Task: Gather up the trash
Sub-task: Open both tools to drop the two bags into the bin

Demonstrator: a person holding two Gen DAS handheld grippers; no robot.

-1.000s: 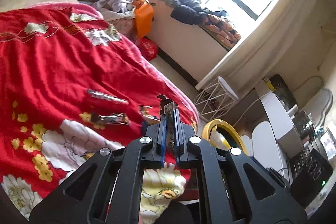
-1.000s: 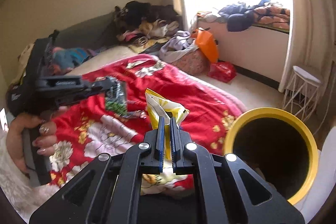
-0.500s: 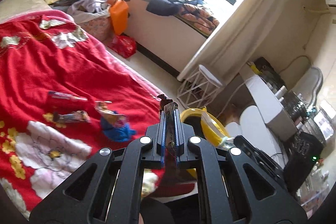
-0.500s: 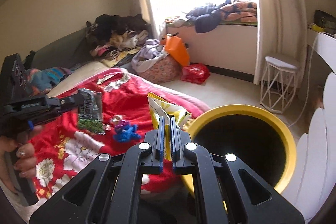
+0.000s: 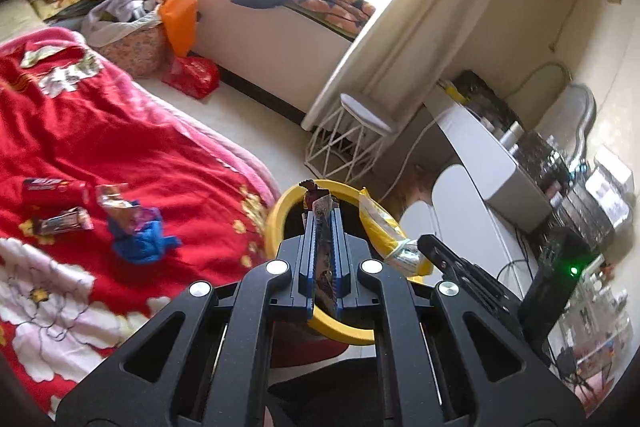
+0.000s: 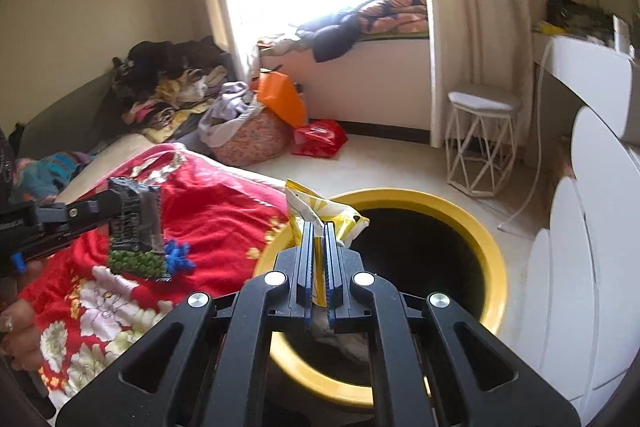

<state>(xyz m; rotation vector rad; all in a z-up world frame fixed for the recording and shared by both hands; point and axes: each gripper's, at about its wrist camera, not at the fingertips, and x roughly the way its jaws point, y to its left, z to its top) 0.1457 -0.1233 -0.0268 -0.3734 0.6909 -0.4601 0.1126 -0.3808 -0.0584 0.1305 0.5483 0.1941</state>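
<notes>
My left gripper (image 5: 323, 223) is clamped on a dark snack wrapper (image 6: 136, 227), my right gripper (image 6: 316, 247) on a yellow bag (image 6: 320, 215), both at the yellow-rimmed bin (image 6: 492, 267). Risk: the wrapper, released beside the rim, would land on the red blanket (image 5: 120, 131). No print is legible.

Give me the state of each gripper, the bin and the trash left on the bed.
Left gripper: shut on a dark wrapper.
Right gripper: shut on a yellow bag, at the bin's rim.
Bin: upright, open-topped, dark inside.
Wrappers on the bed: lying loose.
Blue scrap: crumpled on the blanket.
</notes>
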